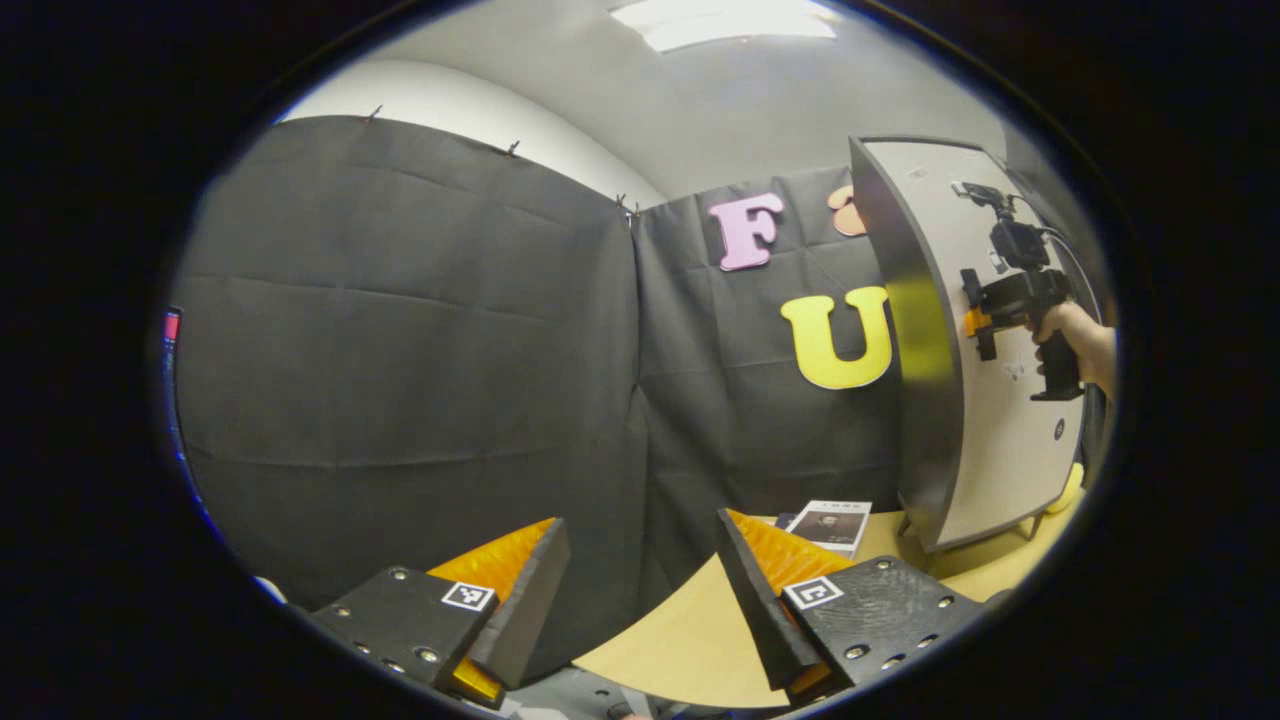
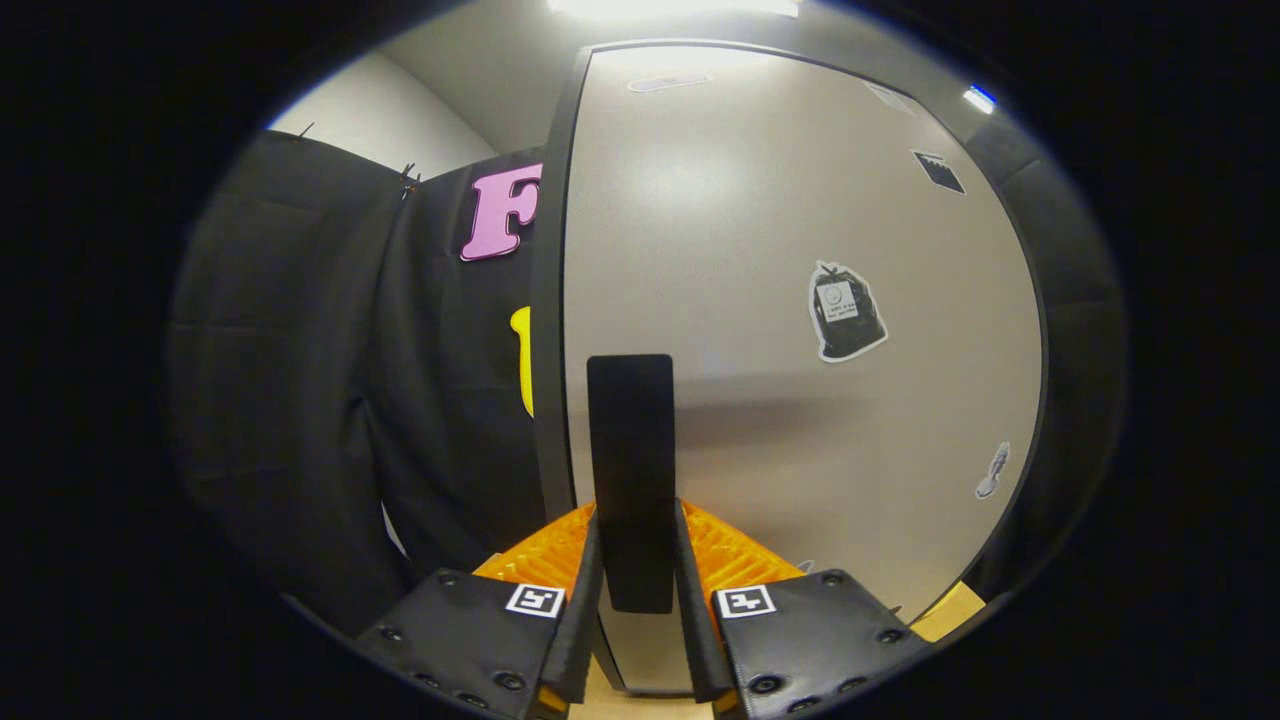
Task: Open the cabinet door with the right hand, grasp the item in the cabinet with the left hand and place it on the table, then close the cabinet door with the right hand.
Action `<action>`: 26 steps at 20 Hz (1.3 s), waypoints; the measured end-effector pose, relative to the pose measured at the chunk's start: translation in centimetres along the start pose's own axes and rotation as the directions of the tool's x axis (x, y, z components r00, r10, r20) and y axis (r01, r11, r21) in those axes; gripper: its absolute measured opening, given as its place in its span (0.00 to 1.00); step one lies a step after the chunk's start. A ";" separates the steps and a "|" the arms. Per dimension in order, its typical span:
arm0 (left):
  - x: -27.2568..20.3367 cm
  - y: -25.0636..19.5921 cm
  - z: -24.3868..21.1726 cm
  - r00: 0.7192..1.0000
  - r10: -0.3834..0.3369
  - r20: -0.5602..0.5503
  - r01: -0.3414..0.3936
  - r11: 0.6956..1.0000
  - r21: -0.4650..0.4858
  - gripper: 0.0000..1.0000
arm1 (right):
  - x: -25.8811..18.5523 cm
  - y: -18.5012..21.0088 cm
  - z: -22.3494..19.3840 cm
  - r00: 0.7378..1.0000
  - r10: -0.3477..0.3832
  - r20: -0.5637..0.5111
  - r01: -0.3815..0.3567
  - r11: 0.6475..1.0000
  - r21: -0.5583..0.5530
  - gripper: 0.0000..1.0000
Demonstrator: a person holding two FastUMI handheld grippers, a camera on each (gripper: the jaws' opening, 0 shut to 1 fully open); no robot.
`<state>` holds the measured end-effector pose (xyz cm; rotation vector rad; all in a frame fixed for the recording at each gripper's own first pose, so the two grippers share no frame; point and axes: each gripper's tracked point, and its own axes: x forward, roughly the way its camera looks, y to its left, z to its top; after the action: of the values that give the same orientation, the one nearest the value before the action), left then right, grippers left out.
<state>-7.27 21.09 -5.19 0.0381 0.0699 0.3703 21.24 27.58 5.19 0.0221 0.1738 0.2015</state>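
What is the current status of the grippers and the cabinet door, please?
Right gripper shut on door handle. Left gripper open, holding nothing, over table. Cabinet door held by handle; booklet on table.

Your left gripper view is sitting low over the table (image 1: 690, 630), facing the booth wall. Your right gripper view is looking close-up at the cabinet door (image 2: 800, 300); both are sharing that door (image 1: 1000, 400).

In the left gripper view we log the cabinet (image 1: 985, 400) at three o'clock, standing on the table (image 1: 680, 630). A booklet (image 1: 830, 525) lies on the table just left of the cabinet's foot. In the right gripper view we log the door handle (image 2: 630, 470) at six o'clock, upright on the cabinet door (image 2: 800, 400), between our right gripper (image 2: 632, 590) fingers.
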 end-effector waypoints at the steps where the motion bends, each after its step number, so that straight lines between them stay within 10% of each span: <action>1: 0.1 -0.1 0.0 1.000 -0.003 0.001 0.003 1.000 -0.001 0.89 | 0.1 0.0 -0.2 1.000 -0.004 -0.016 0.004 1.000 -0.012 0.36; 6: 0.0 -0.9 0.2 1.000 -0.028 0.009 0.028 1.000 -0.006 0.89 | -0.3 0.1 -0.1 0.999 0.021 -0.033 -0.022 1.000 -0.007 0.09; 26: -0.5 -10.6 4.0 0.970 -0.224 0.093 0.224 0.974 0.007 0.89 | -3.6 -0.8 -0.3 0.973 0.223 -0.059 -0.221 0.975 0.025 0.07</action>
<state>-3.60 10.99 -1.68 0.0438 -0.0189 0.1419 17.88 26.12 5.47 0.0535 0.2349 0.4244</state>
